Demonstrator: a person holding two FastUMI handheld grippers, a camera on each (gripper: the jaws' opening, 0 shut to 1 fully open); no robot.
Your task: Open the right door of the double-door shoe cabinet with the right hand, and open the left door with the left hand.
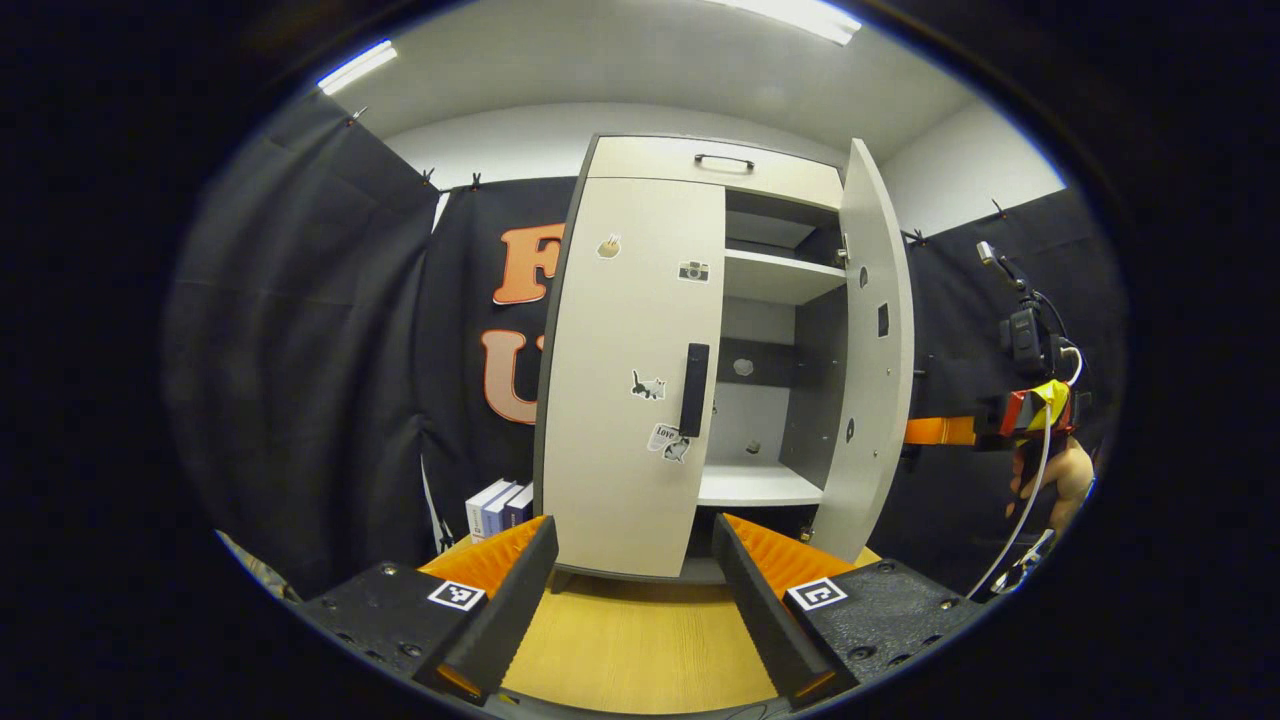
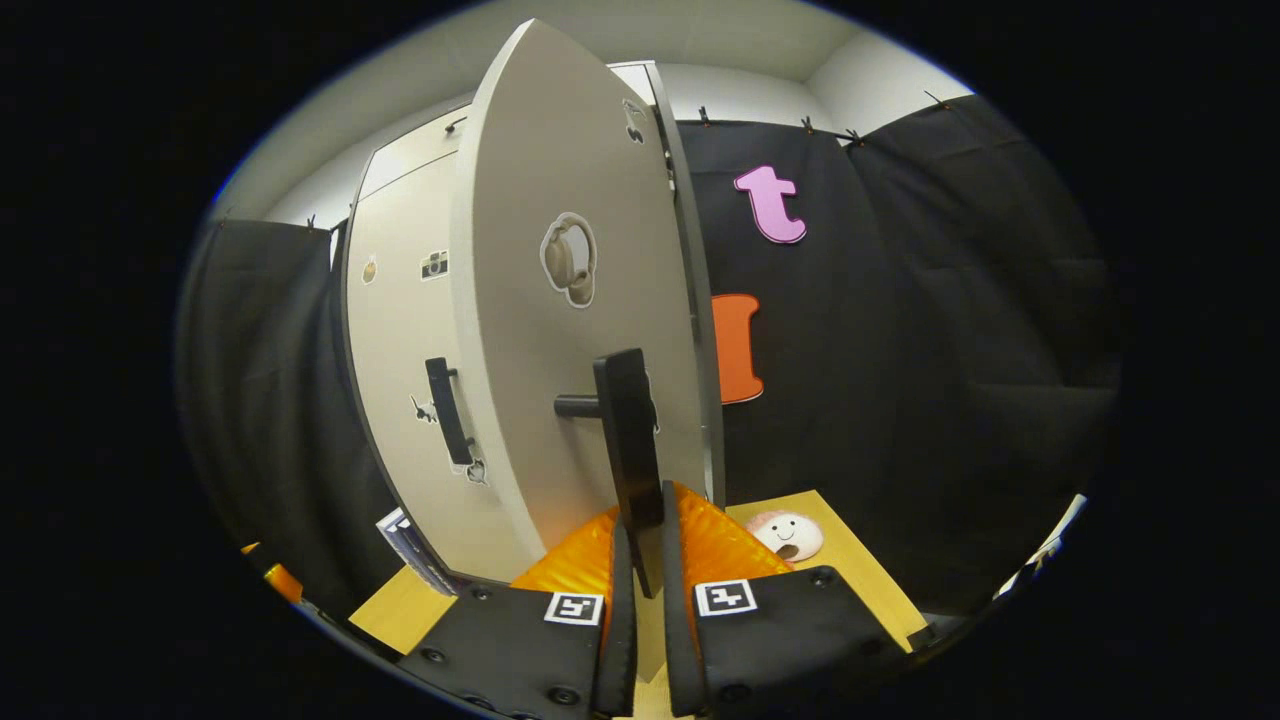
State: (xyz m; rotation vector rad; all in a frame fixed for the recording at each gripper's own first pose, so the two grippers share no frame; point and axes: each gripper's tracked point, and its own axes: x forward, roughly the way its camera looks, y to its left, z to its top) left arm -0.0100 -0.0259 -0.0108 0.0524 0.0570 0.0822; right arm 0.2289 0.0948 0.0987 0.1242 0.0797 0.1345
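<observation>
One door open, one to go

Right door [image 1: 872, 350] is swung wide at the cabinet's [image 1: 700, 165] right edge; left door [image 1: 630, 370] is seen closed. Right gripper [image 2: 640, 560] is clamped narrowly on the right handle [image 2: 630, 440], both fingers pressing. Left gripper [image 1: 635, 585] is held wide, empty, touching nothing, near the worktop's [image 1: 640, 650] front edge. Left handle [image 1: 694, 390] should be approached squarely, gripped mid-bar, pulled along the hinge arc.
</observation>
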